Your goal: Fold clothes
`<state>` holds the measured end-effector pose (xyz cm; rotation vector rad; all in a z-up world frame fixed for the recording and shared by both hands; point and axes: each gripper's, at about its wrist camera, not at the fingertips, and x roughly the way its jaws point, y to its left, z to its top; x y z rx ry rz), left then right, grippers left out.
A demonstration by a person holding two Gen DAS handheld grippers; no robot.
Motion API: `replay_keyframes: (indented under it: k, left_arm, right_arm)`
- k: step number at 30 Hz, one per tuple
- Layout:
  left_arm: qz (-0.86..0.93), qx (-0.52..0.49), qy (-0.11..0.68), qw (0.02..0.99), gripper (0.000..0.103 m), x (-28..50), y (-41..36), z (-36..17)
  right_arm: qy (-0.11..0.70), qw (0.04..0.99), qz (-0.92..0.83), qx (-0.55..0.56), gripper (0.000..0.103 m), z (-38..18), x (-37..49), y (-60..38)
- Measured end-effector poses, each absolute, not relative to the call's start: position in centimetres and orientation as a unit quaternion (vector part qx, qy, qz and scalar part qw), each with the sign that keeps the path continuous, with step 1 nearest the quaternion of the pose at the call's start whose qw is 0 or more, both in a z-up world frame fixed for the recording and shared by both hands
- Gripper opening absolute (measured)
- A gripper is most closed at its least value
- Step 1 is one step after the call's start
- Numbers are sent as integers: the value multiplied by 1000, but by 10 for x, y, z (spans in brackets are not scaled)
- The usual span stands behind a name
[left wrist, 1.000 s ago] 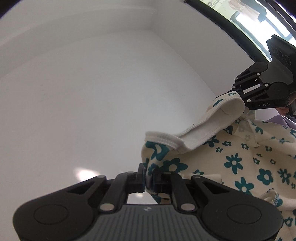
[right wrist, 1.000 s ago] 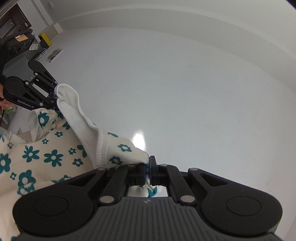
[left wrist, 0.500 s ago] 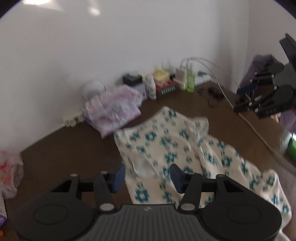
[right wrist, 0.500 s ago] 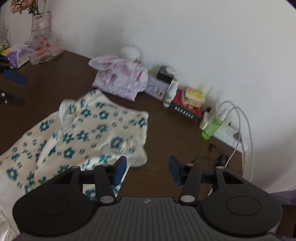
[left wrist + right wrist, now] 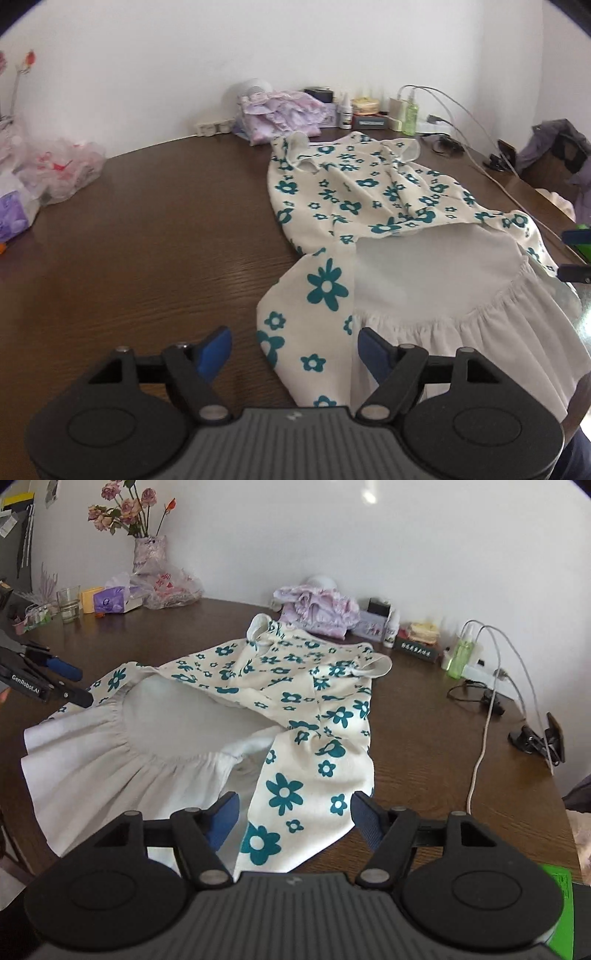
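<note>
Currently we see the floral dress [image 5: 354, 192] lying spread on the dark wooden tabletop [image 5: 155, 236], neckline toward the wall and skirt toward us. Its hem is turned back, exposing the white lining [image 5: 436, 280] with a gathered seam across it.

Left gripper [image 5: 293, 349]: we observe its jaws opening, blue pads well apart. The lower left corner of the dress lies on the tabletop beneath the gap between them; neither pad presses on the cloth. In the right wrist view this gripper [image 5: 55, 679] appears at the left edge, beside the lining.

Right gripper [image 5: 293, 818]: we observe its jaws opening as well, pads apart. The lower right corner of the dress [image 5: 295, 709] lies below the gap, untouched by the pads.

Surroundings, along the wall:
- a folded lilac garment [image 5: 317, 609] just beyond the dress neckline;
- a green bottle [image 5: 460, 655] and white cables [image 5: 495, 686] to the right;
- a vase of flowers [image 5: 147, 550], a plastic bag [image 5: 170, 587], a tissue pack [image 5: 112, 598] and a glass [image 5: 68, 603] to the left.

A black clip [image 5: 539, 738] rests on the tabletop near the right edge.
</note>
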<state>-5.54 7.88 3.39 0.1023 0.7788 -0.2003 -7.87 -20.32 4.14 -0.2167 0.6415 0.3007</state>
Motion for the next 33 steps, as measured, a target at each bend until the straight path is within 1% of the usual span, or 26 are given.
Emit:
replay_keyframes:
  k: [1,2,3,5,6,8,13,14,15,16,17,18,19,22,25,27,30,31,32,33]
  left_arm:
    - [-87,42,382,919,72,-57,77,31]
    - [-81,39,387,918,60,-57,74,27]
    - [-83,39,394,915,47,-56,71,24]
    - [-81,38,385,919,6,-61,68,25]
    - [-76,33,381,921,3,-62,69,28]
    - [-69,24,372,925,3,-63,71,37]
    - [-76,32,311,947,3,-70,72,88]
    - [-75,29,300,951,5,-72,71,94]
    - [-72,26,289,954,9,-75,70,99]
    - [-64,22,277,958,13,-78,68,101]
    - [-53,22,270,961,29,-83,66,100]
    - [-42,28,269,962,40,-87,63,96]
    - [-32,39,270,962,56,-93,60,90]
    - [-25,34,293,955,67,-107,59,68]
    - [-8,-10,324,946,67,-115,68,47]
    - [5,-25,333,943,67,-119,73,39]
    - [13,-38,335,941,67,-125,78,35]
    - [8,-41,338,940,64,-127,77,33]
    - [0,-42,343,938,58,-127,76,31]
    - [-6,-44,349,936,53,-127,73,29]
  right_arm:
    - [306,936,138,-106,65,40,-85,-199]
    - [307,936,139,-107,61,37,-86,-195]
    - [313,933,139,-111,51,32,-86,-191]
    - [324,928,139,-122,24,23,-85,-184]
    - [327,927,135,-124,1,24,-84,-184]
    - [325,929,128,-120,0,33,-82,-188]
    - [256,950,108,-141,0,104,-88,-208]
    - [245,952,102,-150,0,113,-88,-210]
    - [236,955,95,-152,1,119,-89,-212]
    - [229,958,90,-145,5,121,-90,-215]
    - [237,959,83,-132,12,117,-90,-219]
    - [245,959,77,-118,35,113,-91,-223]
    - [256,958,75,-103,53,102,-95,-225]
    - [300,948,99,-43,54,62,-115,-224]
    - [326,941,88,18,54,26,-129,-217]
    - [324,943,65,43,54,14,-132,-215]
    - [301,951,47,48,54,6,-135,-210]
    - [300,952,44,48,51,3,-134,-209]
    - [300,952,42,49,44,0,-133,-208]
    - [299,952,39,49,31,-3,-132,-207]
